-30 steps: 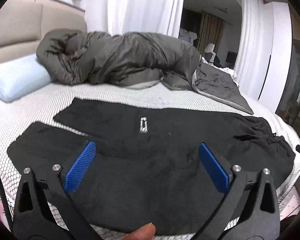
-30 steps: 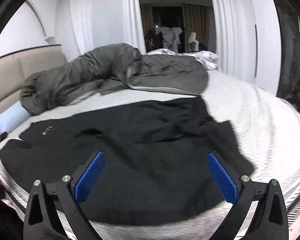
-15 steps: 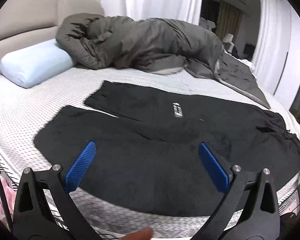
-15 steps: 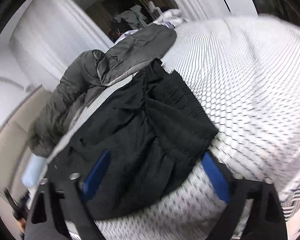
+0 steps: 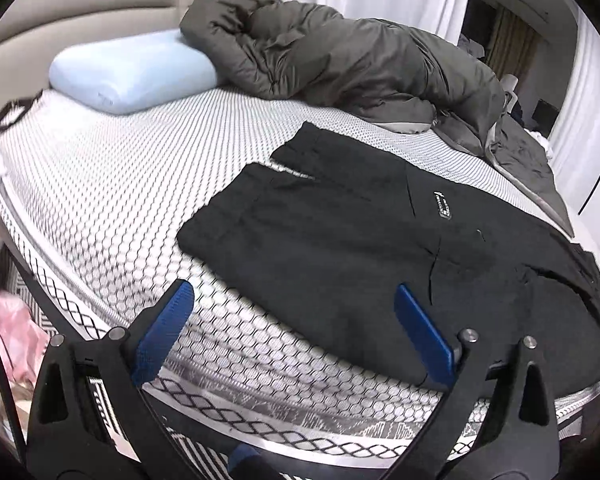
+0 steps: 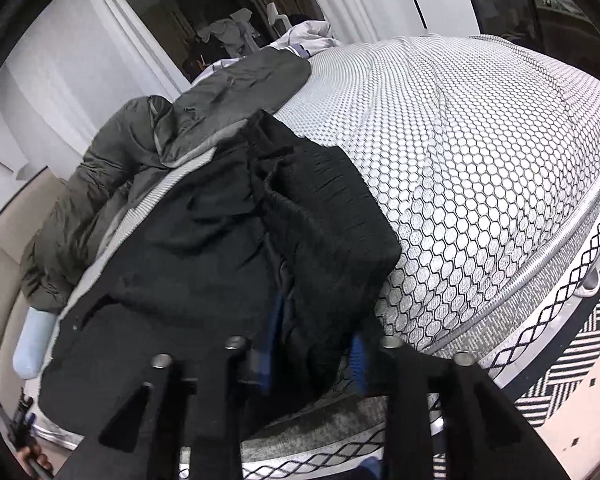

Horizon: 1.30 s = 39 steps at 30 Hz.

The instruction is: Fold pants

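Bed surface: clearance and obstructions

Open mattress [image 5: 112, 200] from 9 to 11 o'clock of the pants [image 5: 380, 248]; bare again at 3 o'clock in the right wrist view. Bunched duvet [image 5: 340, 56] and pillow [image 5: 132, 72] block 12 o'clock.

One pants [image 5: 340, 240], one pillow [image 5: 132, 72], one duvet [image 5: 340, 56]
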Tool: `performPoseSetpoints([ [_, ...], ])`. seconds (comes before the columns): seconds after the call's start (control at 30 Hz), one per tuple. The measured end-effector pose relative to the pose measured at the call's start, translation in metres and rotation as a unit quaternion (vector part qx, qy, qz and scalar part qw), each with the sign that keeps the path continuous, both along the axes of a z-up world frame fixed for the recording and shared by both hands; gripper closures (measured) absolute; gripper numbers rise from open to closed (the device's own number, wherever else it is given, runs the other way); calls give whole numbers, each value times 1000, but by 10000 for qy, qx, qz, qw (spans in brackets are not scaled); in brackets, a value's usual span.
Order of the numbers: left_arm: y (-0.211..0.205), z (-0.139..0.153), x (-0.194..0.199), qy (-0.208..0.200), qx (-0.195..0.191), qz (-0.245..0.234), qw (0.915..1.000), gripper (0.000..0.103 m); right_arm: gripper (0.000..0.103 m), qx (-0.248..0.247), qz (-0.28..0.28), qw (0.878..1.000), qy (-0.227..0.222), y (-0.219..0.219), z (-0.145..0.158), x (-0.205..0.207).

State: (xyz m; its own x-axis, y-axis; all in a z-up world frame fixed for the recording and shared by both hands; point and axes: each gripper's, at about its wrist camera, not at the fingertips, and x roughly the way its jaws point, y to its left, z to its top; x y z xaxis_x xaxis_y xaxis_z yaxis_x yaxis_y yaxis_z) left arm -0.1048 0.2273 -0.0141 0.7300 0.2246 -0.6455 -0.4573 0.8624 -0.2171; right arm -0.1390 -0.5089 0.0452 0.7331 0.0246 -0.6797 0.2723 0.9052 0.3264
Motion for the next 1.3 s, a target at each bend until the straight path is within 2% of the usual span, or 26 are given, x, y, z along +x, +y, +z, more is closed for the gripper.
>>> performPoseSetpoints([
  [0.07,6,-6,-2,0,-163,6,9999,12,52,26,13,9998,-204,-4,6,-12],
  [0.13,12,-12,0,-11,-449,-43,9990,31,52,15,40,9998,-216,-8,8,-20],
  [0.17,17,-17,3,-35,-690,-117,9975,34,52,45,56,9997,-215,-9,7,-24],
  [0.23,19,-24,16,-13,-916,-162,9957,44,52,109,88,9997,-200,-10,5,-27],
  [0.3,22,-28,28,12,-948,-110,9954,52,52,144,101,9997,-172,-13,3,-29],
  [0.33,25,-30,32,25,-974,-70,9952,63,52,195,119,9996,-160,-13,1,-29],
  [0.4,31,-34,44,67,-1057,69,9944,76,52,266,136,9995,-104,-9,-3,-16],
  [0.43,33,-35,48,55,-1116,127,9937,87,52,283,137,9995,-48,-9,-5,-13],
  [0.5,36,-36,48,-44,-1162,213,9930,97,52,351,105,9993,-32,-8,-7,-10],
  [0.63,41,-30,39,-218,-1125,319,9929,100,54,555,52,9984,-87,-10,-7,-12],
  [0.77,42,-30,34,-186,-1178,375,9922,100,56,716,62,9973,-165,-10,-8,-14],
  [0.83,38,-30,37,-145,-1033,399,9937,101,69,784,-10,9968,-160,-9,-10,-7],
  [0.87,36,-29,37,-135,-975,392,9944,101,83,772,-65,9969,-161,-9,-11,-4],
  [0.9,35,-27,34,-152,-933,383,9948,101,86,788,-74,9968,-130,-7,-12,-3],
  [1.0,32,-23,16,-226,-824,308,9959,102,87,620,45,9978,-233,-4,-4,-18],
  [1.13,34,-22,-6,-279,-817,285,9959,102,87,644,107,9977,-166,-12,-3,-38],
  [1.23,37,-26,-8,-211,-862,306,9956,102,82,483,126,9987,27,-8,-5,-33],
  [1.27,37,-27,-8,-195,-879,315,9954,102,77,399,117,9991,23,-5,-3,-33],
  [1.3,39,-28,-7,-201,-890,311,9953,102,77,343,126,9993,-32,-3,-1,-34],
])
